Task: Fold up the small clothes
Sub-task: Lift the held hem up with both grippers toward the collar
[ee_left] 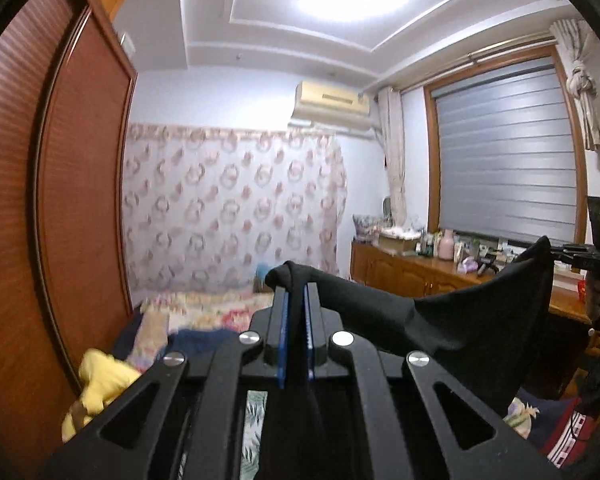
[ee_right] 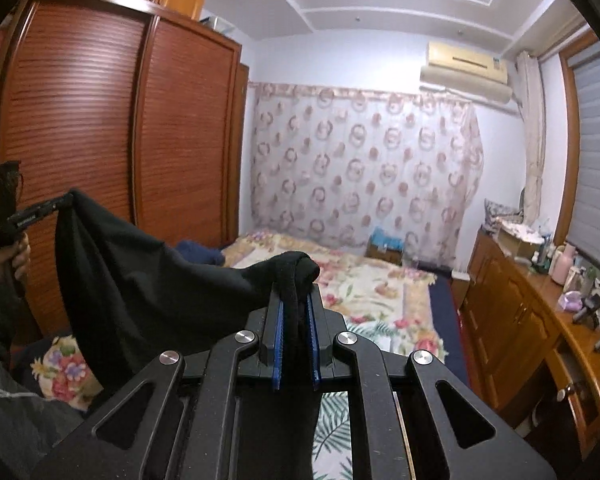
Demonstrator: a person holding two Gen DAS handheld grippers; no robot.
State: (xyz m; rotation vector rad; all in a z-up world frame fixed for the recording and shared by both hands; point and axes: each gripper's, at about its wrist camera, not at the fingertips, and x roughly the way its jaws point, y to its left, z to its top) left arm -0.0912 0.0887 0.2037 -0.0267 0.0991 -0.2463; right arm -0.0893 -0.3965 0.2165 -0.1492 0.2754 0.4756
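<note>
While a black garment [ee_left: 452, 312] is held stretched in the air between the two tools, one bunched corner is clamped by the left gripper [ee_left: 296, 300] and another by the right gripper [ee_right: 296, 300], a fold bulging over each pair of blue pads. The cloth is plain, matte and dark, sagging in a curve between the grips, and is suspended above a floral bed cover [ee_right: 380, 292]
</note>
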